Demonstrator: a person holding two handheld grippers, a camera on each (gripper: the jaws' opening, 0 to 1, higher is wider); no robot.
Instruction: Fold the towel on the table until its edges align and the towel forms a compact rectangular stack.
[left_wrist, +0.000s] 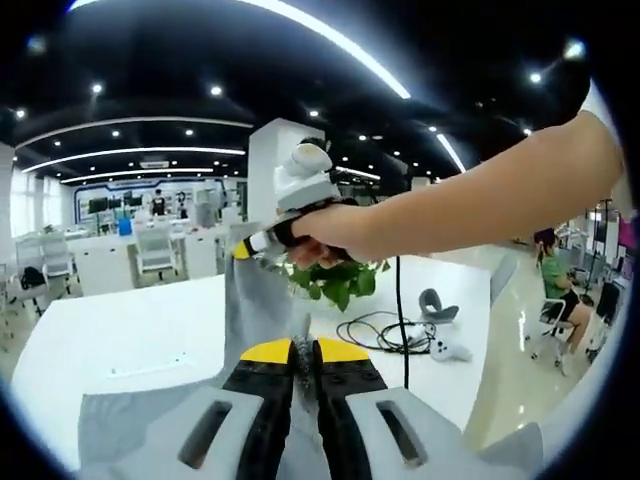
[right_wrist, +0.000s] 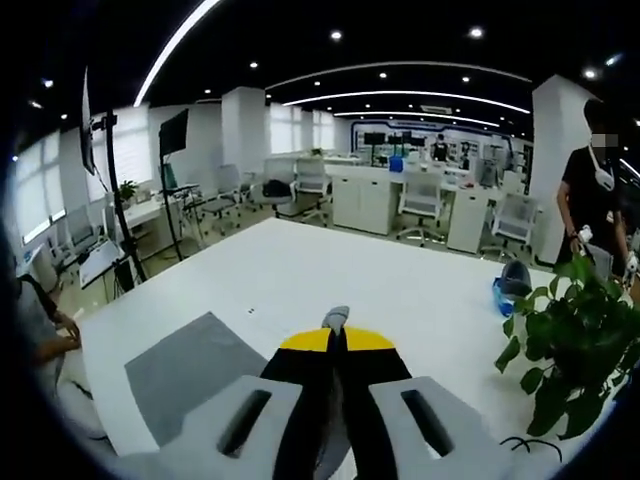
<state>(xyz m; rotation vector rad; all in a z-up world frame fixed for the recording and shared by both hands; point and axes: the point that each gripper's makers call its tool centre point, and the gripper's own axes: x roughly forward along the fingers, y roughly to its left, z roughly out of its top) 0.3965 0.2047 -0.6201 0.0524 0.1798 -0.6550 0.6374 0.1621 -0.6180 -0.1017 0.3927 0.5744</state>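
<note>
The white table (right_wrist: 300, 270) is stretching away ahead of both grippers, and the grey towel (left_wrist: 250, 300) is partly lying on it and partly hanging lifted above it. In the right gripper view a flat grey panel is resting on the tabletop just to the left of the jaws. The towel is looking light, soft and limp: it is draping in a slack sheet between the two pinch points, so it will likely sag and swing unless held taut, and corners or the edge hem seem the best places to grip.

The left gripper (left_wrist: 303, 348) is pressing its jaws together on a fold of cloth that is rising straight ahead of it. The right gripper (right_wrist: 337, 335) is likewise pinching a grey tip of towel between closed jaws. In the left gripper view the right gripper is showing raised ahead, the person's hand (left_wrist: 335, 228) wrapping its handle, forearm reaching in from the right, level and extended, with cloth hanging from it.
</note>
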